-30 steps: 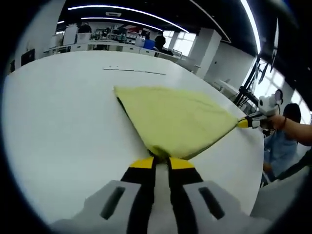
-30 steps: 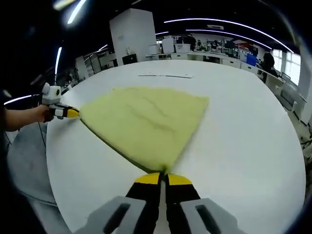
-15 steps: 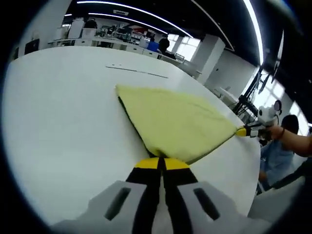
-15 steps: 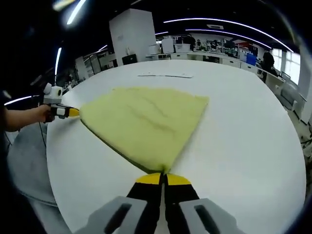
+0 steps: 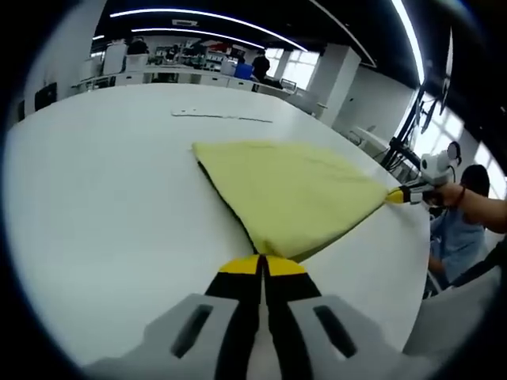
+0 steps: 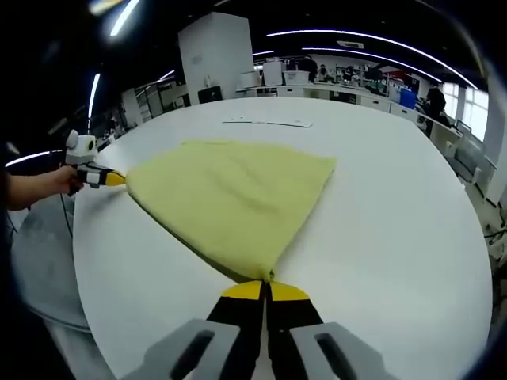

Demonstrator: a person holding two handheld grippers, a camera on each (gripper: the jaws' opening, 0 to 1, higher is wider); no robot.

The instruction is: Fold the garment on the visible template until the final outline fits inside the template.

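A yellow garment (image 5: pixel 289 190) lies folded on the white round table (image 5: pixel 103 206), fanning out to a straight far edge. My left gripper (image 5: pixel 264 266) is shut on its near corner, which is pulled to a point at the yellow jaw tips. In the left gripper view, the right gripper (image 5: pixel 398 197) holds the opposite corner at the right, in a person's hand. In the right gripper view, the garment (image 6: pixel 230 190) runs from my right gripper (image 6: pixel 265 290), shut on one corner, to the left gripper (image 6: pixel 109 178) at the far left. The cloth is stretched taut between the two.
A thin dark marking (image 5: pixel 222 117) lies on the table beyond the garment, also seen as a marking (image 6: pixel 269 123) in the right gripper view. A person in blue (image 5: pixel 455 237) stands at the table's right edge. Desks and shelves (image 6: pixel 333 79) line the room behind.
The garment has been drawn a little tauter and flatter between the two grippers. Both stay shut on their corners; the views have shifted only slightly.
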